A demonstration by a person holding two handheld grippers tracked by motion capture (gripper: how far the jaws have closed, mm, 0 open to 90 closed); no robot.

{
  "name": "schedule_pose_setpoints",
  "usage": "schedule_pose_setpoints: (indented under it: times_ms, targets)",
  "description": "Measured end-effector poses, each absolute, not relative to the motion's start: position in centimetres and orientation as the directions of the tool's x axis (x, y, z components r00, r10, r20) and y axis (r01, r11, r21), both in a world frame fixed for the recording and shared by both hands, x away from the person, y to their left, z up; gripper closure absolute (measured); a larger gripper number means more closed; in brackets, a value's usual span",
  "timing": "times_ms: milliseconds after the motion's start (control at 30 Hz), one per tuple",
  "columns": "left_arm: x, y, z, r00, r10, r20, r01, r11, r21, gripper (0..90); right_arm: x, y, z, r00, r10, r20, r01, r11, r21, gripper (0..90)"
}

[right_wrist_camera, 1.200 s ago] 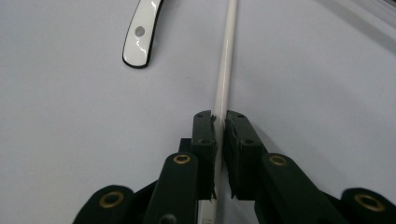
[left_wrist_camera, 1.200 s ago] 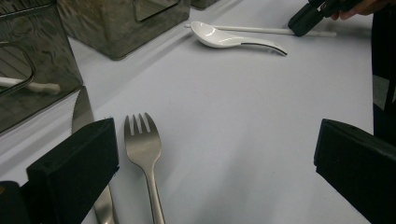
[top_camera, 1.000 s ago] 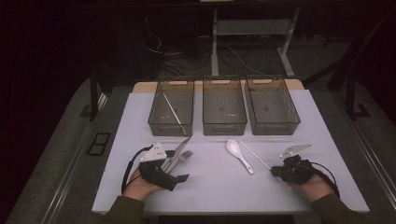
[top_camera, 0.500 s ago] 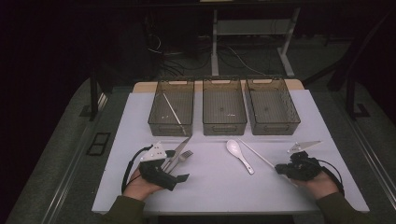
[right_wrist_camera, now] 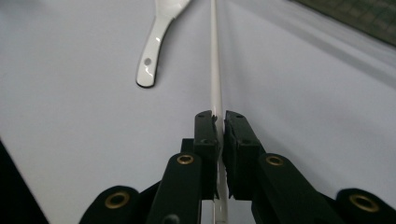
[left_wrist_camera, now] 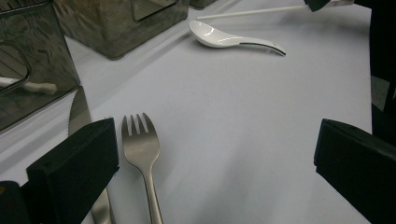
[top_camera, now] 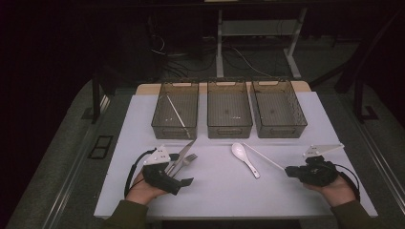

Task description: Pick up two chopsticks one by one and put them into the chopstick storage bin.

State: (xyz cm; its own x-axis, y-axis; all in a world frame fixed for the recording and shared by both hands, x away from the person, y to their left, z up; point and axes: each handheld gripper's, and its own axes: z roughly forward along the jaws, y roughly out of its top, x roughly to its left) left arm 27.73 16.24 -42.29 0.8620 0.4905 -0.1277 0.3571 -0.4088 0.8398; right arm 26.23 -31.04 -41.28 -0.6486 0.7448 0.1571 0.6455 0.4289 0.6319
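White chopstick pinched near one end, just right of the white spoon

The right gripper (right_wrist_camera: 218,122) has its jaws pressed onto the thin chopstick (right_wrist_camera: 214,60), which runs toward the spoon (top_camera: 244,159) on the worktop (top_camera: 215,186). Light, stiff and glossy, it may pivot; a grip nearer mid-length seems steadier. The left gripper (left_wrist_camera: 210,154) stands spread beside the fork (left_wrist_camera: 140,144).

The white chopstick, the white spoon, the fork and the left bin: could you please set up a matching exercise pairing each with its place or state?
Things:
1. white chopstick
2. white spoon
3. fork
4. left bin

Places or states:
A. lies beside a knife
B. holds one chopstick already
C. clamped in the right hand-held gripper
D. lies free mid-table

Pairs: 1-C, 2-D, 3-A, 4-B
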Motion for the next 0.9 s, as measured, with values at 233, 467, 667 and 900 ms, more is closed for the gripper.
schedule_pose_setpoints:
  times_ms: [233, 467, 667, 900]
  targets:
    - [27.7, 16.2, -42.3, 0.864, 0.489, -0.124, 0.354, -0.413, 0.839, 0.0, 25.6, -31.2, -40.0, -0.673, 0.722, 0.157, 0.606, 0.418, 0.677, 84.0]
    - [27.7, 16.1, -42.3, 0.863, 0.49, -0.122, 0.354, -0.415, 0.838, 0.0, 25.6, -30.9, -39.1, -0.697, 0.699, 0.161, 0.578, 0.414, 0.703, 83.9]
    - [27.7, 16.2, -42.2, 0.862, 0.493, -0.122, 0.354, -0.411, 0.84, 0.0, 26.4, -30.7, -38.3, -0.705, 0.691, 0.16, 0.561, 0.405, 0.722, 83.9]
    - [27.7, 16.3, -42.2, 0.859, 0.496, -0.124, 0.357, -0.407, 0.841, 0.0, 27.8, -29.8, -37.6, -0.716, 0.683, 0.145, 0.539, 0.408, 0.737, 83.9]
